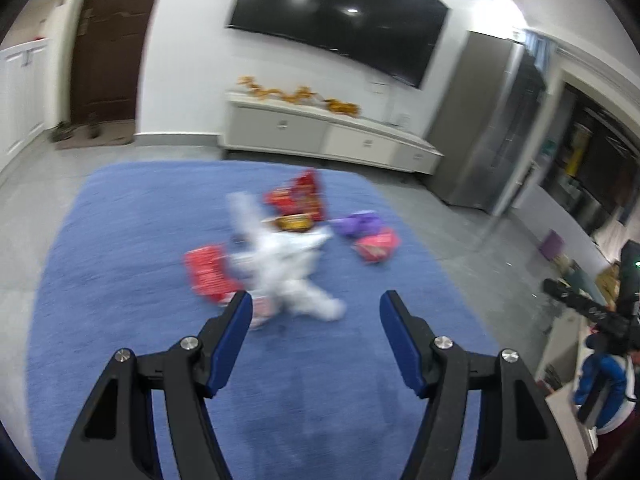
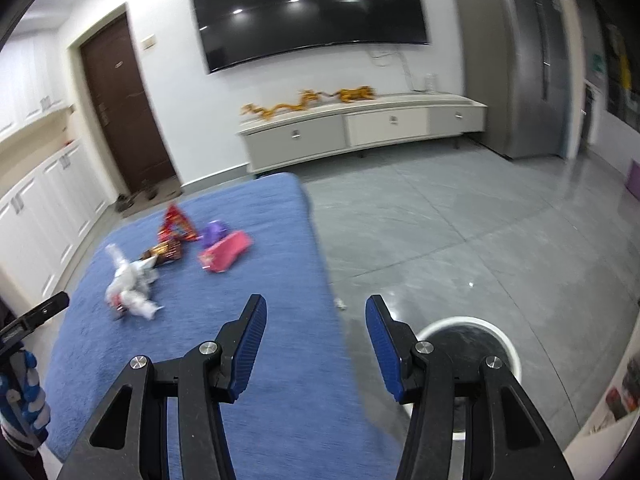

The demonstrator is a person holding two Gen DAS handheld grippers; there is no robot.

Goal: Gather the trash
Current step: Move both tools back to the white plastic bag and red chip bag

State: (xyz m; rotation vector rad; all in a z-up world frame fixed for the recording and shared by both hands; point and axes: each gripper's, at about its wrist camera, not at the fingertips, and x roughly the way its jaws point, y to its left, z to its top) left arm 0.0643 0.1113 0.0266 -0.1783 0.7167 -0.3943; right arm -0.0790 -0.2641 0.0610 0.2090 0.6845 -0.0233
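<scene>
Grey floor tiles run to a far wall with a dark wall screen [image 2: 308, 12] and a low white cabinet [image 2: 360, 128], and on the near left of the room lies a blue rug [image 2: 248, 240] that carries all the trash in sight. Scattered on the rug, well ahead of both tools, are a crumpled white bag [image 1: 288, 264], a red wrapper [image 1: 208, 276] on its left, a taller red snack bag [image 1: 300, 196] behind it, a purple wrapper [image 1: 356, 222] and a pink packet [image 1: 376, 244] to the right. A round white bin [image 2: 476, 340] stands on the bare tiles at near right, partly hidden behind the right gripper [image 2: 316, 320]; what lies inside it cannot be made out. Both the left gripper [image 1: 316, 308] and the right one have their fingers released, with nothing between them. Judging from this, collection has hardly begun or is between trips: every visible piece remains on the rug, and each must yet be grasped and carried to the bin.
</scene>
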